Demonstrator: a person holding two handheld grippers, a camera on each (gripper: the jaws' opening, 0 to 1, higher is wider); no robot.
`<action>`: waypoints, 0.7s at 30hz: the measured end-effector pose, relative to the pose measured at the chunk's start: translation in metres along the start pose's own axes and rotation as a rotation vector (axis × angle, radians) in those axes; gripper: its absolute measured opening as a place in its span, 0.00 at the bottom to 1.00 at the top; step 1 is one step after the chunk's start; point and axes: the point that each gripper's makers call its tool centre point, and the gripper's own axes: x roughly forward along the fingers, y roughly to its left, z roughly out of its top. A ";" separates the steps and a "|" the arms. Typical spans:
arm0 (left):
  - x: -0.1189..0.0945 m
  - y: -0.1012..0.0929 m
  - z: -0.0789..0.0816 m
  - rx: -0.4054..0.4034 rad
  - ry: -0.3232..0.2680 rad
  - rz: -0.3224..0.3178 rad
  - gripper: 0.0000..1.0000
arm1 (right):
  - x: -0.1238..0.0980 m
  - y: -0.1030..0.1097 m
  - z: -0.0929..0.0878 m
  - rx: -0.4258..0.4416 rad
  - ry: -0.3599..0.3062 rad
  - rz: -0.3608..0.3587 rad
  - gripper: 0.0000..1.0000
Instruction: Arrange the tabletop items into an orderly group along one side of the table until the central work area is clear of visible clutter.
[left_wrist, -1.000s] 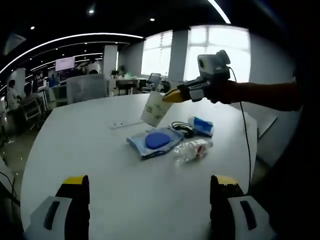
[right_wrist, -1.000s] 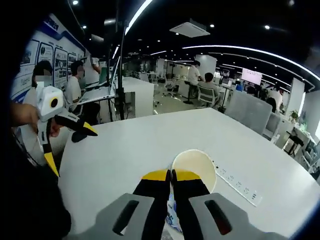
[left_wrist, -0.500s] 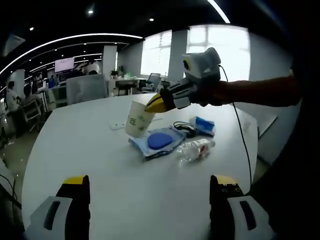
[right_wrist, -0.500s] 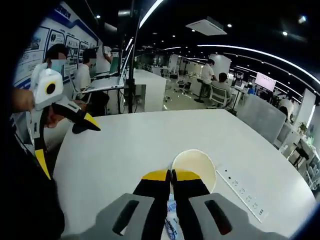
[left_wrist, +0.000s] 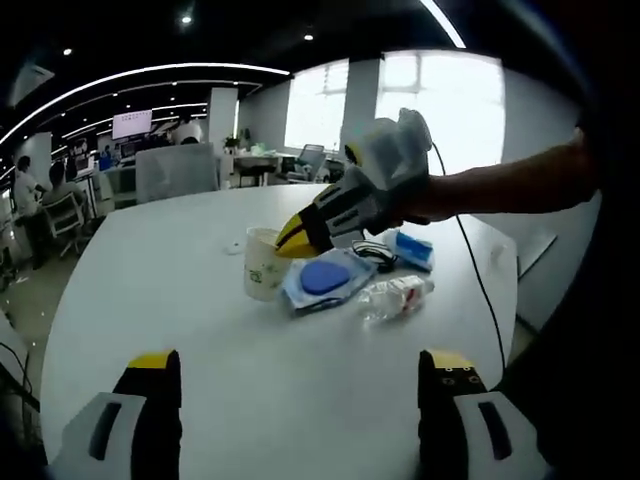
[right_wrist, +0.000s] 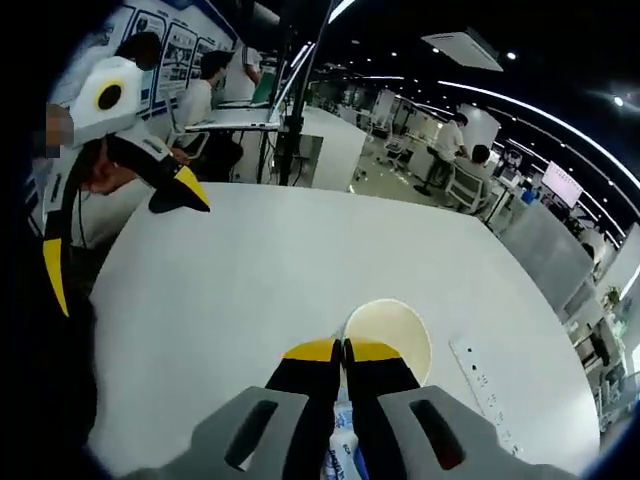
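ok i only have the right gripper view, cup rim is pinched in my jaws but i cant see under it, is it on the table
Observer: In the left gripper view the paper cup sits upright with its base at the table, the right hand-held gripper shut on its rim.
Operator: what's next to it
Observer: A packet with a blue disc lies right beside the cup, and a plastic bottle lies on its side past that.
Operator: anything else there
Observer: A black cable and a small blue and white pack lie behind the packet.

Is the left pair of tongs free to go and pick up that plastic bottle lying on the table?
Probably yes. The left tongs are open and empty, with bare table between them and the bottle. The right tongs, shut on the paper cup, work just beside it.
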 end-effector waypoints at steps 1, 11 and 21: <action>0.000 0.000 -0.001 -0.003 0.001 0.002 0.97 | 0.002 0.001 -0.001 -0.015 0.009 -0.003 0.00; 0.000 0.000 -0.007 -0.018 0.009 -0.004 0.96 | 0.021 0.005 -0.015 -0.050 0.069 0.010 0.00; 0.002 -0.001 -0.009 -0.019 0.018 -0.012 0.96 | 0.027 0.009 -0.018 -0.070 0.088 0.021 0.00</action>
